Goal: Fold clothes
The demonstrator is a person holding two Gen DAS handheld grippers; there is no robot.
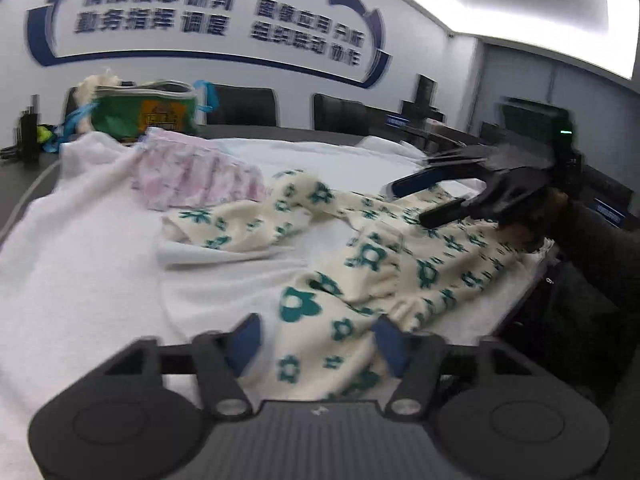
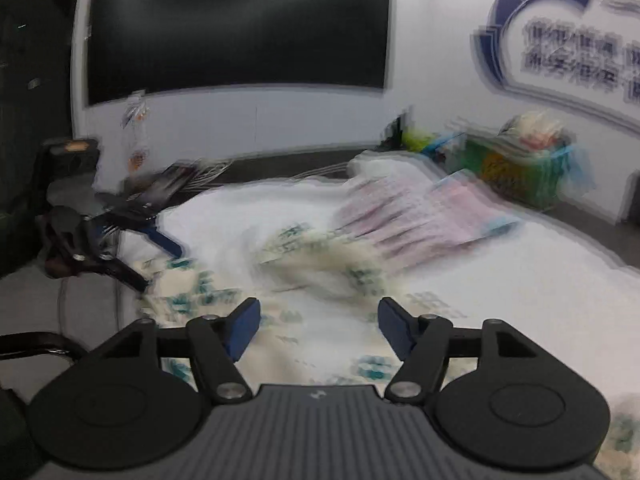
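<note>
A cream garment with teal flowers lies rumpled across the white cloth that covers the table, one sleeve stretched to the left. My left gripper hovers over its near end, jaws apart, with the fabric lying below and not pinched. My right gripper comes in from the right above the garment's far side, also with its jaws apart. In the blurred right wrist view the right gripper stands open over the garment, and the left gripper is at the left edge.
A pink patterned garment lies folded behind the cream one. A green bag stuffed with things stands at the table's back, with black chairs behind it. A large dark screen hangs on the wall. The table edge drops off on the right.
</note>
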